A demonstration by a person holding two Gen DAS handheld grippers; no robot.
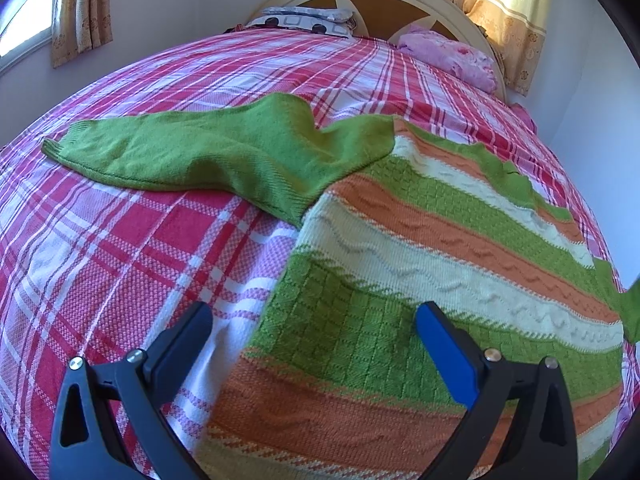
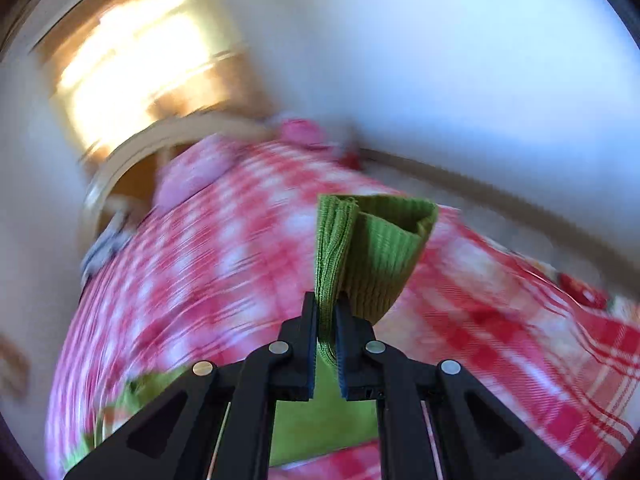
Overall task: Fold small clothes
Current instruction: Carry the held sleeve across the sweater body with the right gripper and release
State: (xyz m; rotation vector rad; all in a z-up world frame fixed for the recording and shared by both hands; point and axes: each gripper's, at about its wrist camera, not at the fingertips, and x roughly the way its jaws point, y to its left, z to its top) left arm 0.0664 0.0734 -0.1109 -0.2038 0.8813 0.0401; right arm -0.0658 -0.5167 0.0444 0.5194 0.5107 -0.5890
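My right gripper (image 2: 327, 312) is clamped on a ribbed green cuff, probably the striped sweater's (image 1: 420, 264) other sleeve, while the left gripper (image 1: 314, 328) hangs apart over its hem on the bed (image 1: 120, 240): soft, light, floppy knit, best pinched at edges.

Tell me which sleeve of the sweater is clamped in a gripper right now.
The sleeve in the right gripper, pinched at its ribbed cuff and lifted off the bed. The other sleeve lies flat, untouched; the left gripper is open.
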